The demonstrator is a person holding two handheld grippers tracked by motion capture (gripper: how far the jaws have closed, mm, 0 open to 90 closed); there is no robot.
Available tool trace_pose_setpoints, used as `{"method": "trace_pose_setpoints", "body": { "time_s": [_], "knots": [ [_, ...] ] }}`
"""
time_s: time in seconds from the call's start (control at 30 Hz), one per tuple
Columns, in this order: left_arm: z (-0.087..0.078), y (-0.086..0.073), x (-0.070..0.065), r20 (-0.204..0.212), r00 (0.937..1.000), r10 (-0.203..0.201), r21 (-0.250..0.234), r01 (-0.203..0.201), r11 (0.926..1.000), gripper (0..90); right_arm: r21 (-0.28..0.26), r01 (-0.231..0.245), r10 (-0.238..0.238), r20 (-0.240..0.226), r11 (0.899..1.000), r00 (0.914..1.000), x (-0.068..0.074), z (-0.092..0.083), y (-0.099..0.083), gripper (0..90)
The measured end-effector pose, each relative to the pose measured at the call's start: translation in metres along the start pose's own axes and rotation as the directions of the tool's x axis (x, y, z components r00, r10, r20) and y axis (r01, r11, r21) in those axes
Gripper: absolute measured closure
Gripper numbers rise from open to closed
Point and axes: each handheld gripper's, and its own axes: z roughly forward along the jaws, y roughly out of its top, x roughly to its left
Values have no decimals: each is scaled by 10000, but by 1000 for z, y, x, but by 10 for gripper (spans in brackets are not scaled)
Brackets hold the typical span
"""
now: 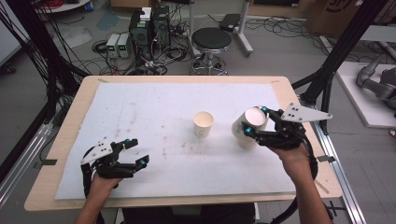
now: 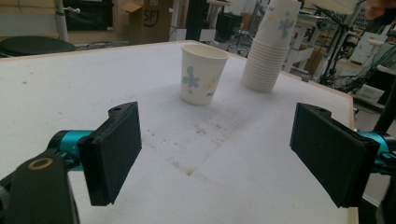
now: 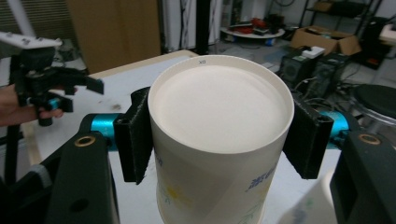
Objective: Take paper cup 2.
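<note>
My right gripper (image 3: 219, 140) clamped the top cup of the paper cup stack (image 1: 249, 127), tilted toward the single flowered cup (image 1: 203, 123) standing just to its left, while my left gripper (image 1: 133, 152) waited wide open and empty, well apart.

At centre frame the single paper cup (image 2: 202, 74) is cream with green, blue and yellow flower prints. The cup stack (image 2: 272, 44) at upper right bears the same flowers. The black grippers have teal joints; the table cover (image 1: 154, 116) is white with brown stains.
</note>
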Motion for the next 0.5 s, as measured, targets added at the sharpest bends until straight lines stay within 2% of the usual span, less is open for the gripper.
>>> {"method": "trace_pose_setpoints", "body": {
  "time_s": [0.17, 0.33, 0.5],
  "knots": [
    [1, 0, -1, 78, 10000, -34, -193, 36, 9998, 164, 54, 9, -6, -467, 10000, 9989, 7, 15, -17, 351],
    [2, -1, -3, 247, 9996, -112, -265, 119, 9996, 163, 339, 85, -57, -810, 9994, 9967, 14, 33, -38, 352],
    [5, -2, -5, 245, 9996, -164, -249, 170, 9995, 163, 437, 93, -52, -913, 9990, 9958, 18, 47, -51, 352]
  ]
}}
